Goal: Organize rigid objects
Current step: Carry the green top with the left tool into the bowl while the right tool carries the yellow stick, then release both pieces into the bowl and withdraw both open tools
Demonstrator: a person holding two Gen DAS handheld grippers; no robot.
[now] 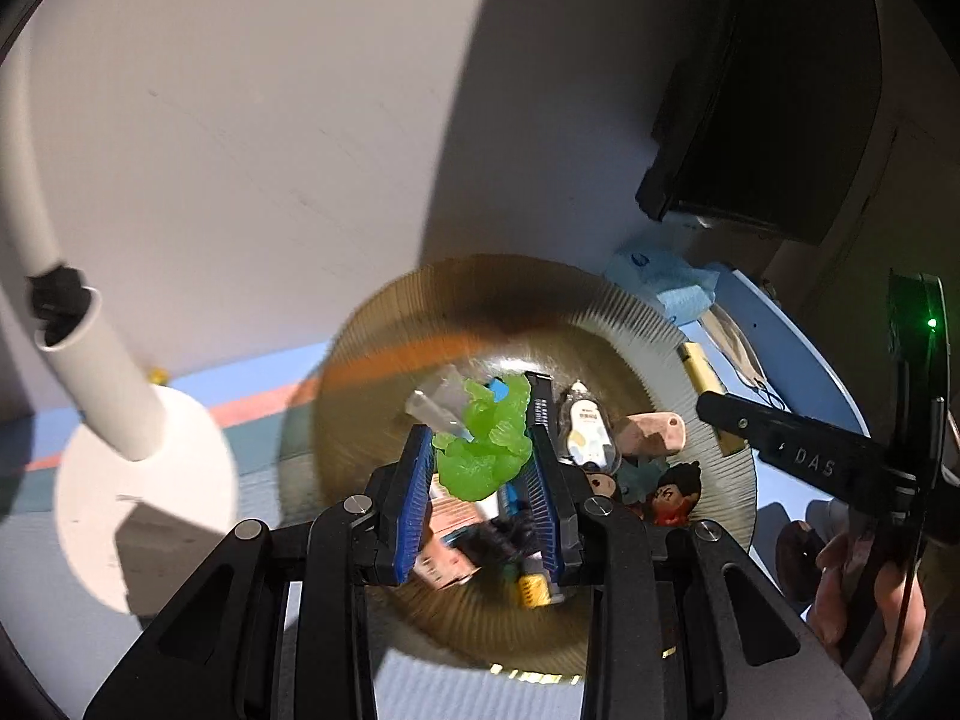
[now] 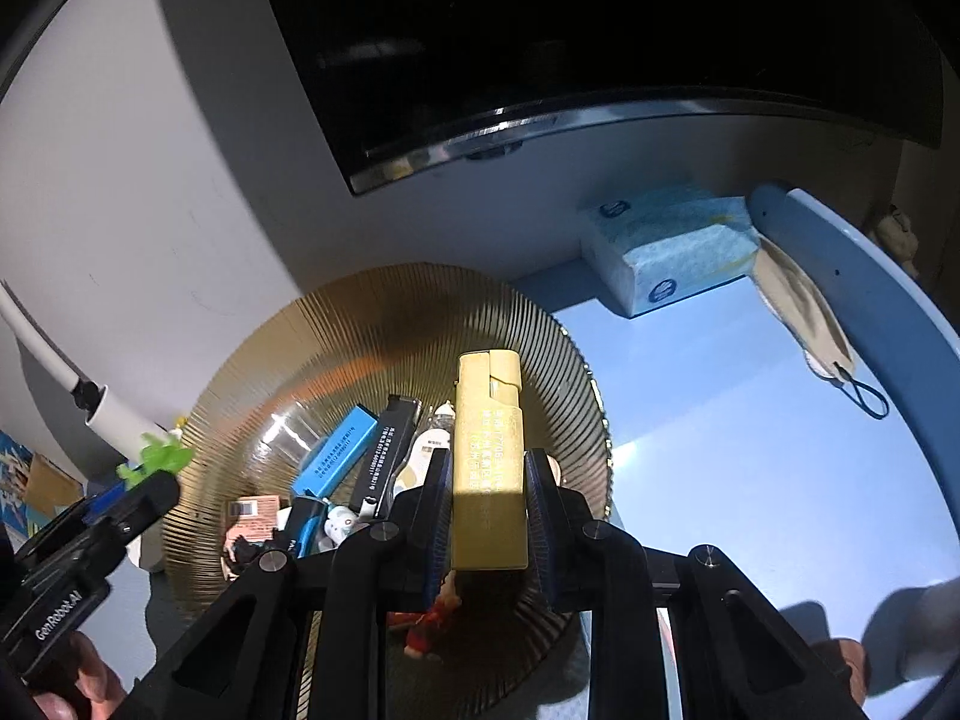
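Clamped between my left gripper's [image 1: 480, 474] pads is a green toy [image 1: 486, 450], held over the gold plate [image 1: 372, 348]. My right gripper [image 2: 487, 516] squeezes a yellow lighter [image 2: 487, 450] above the same plate, where a blue lighter [image 2: 339, 450] and other trinkets lie.

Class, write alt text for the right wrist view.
The right gripper is shut on a yellow lighter above a ribbed gold plate holding blue and black lighters and small toys. A tissue pack lies on the blue table.
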